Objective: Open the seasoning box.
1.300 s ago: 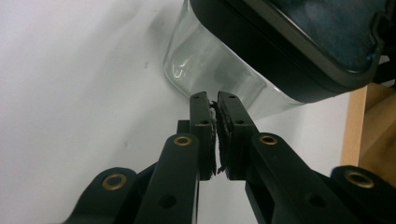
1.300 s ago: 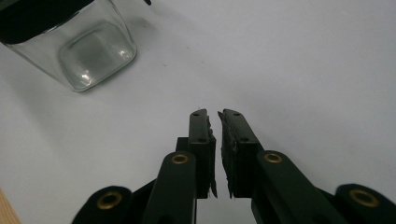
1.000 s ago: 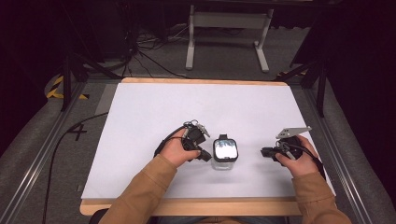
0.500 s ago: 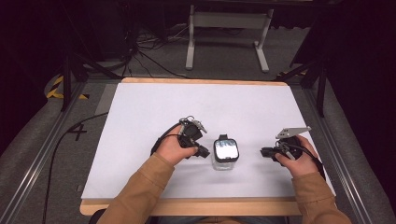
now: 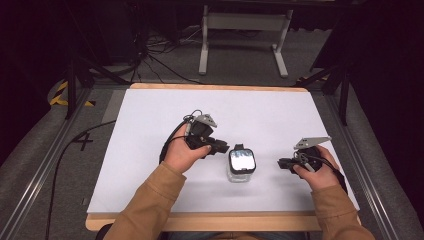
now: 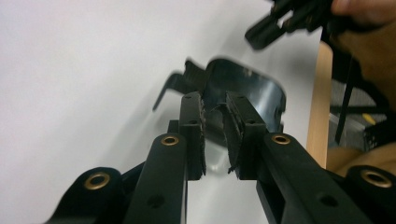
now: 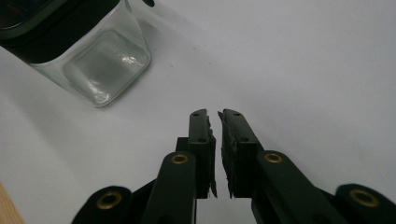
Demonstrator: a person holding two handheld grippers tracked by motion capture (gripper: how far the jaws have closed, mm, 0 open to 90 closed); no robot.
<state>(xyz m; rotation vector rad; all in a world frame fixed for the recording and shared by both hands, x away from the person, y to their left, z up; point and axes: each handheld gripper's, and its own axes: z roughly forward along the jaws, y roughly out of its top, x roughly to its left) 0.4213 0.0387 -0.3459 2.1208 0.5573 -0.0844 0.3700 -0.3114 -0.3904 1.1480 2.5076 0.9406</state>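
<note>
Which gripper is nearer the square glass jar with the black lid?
Left. The left gripper sits just beside the square glass jar with the black lid, at its upper left corner. The right gripper rests apart from it, to its right.

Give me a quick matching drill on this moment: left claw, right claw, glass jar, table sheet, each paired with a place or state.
Things:
1. left claw
2. right claw
3. glass jar
4. white sheet

Descriptions:
A. covers the tabletop
B. stands between the two hands, dark lid on
C. nearly shut over bare sheet, jar off to one side
D. narrowly parted, aimed at the jar's lid

Pairs: 1-D, 2-C, 3-B, 4-A
</note>
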